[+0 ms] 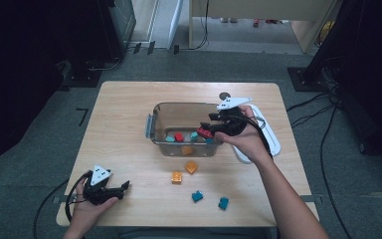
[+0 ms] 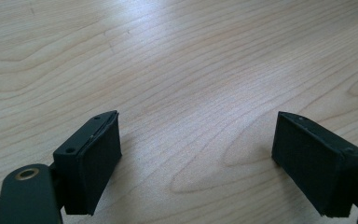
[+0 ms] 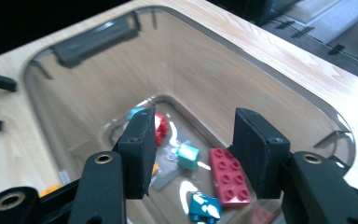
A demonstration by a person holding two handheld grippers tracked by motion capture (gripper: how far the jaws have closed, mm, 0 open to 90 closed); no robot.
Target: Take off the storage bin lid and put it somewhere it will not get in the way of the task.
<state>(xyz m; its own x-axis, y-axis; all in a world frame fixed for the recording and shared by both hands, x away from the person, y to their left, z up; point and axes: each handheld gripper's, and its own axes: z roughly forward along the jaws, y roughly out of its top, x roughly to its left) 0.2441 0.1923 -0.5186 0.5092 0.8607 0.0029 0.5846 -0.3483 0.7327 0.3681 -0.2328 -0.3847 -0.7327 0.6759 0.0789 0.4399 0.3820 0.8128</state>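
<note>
Left hand-held gripper (image 1: 124, 186): resting at the desk's (image 1: 124, 124) near-left corner, jaws wide, nothing between them. Loose bricks: two orange (image 1: 177, 177), two teal (image 1: 197, 196), desk front. Clear bin (image 1: 155, 119): centre, containing assorted bricks. Right hand-held gripper (image 3: 191, 140): above the bin, jaws partly apart, empty; red brick (image 3: 229, 176) lying on the bin floor beneath.

The high view is evenly but softly lit; the wooden table (image 1: 129, 129) is the brightest area, while the upper left and right corners of the frame fall into near black. The picture is soft and slightly grainy, and shadows under the hands are faint.

In the left gripper view a broad pale sheen runs across the upper middle of the wood, suggesting light from above. The grain is sharp and the near jaws are slightly soft.

In the right gripper view the clear container (image 3: 270, 70) carries white glare on its rim and floor at lower centre. The upper left corner is black, and the far rim is blurred.
</note>
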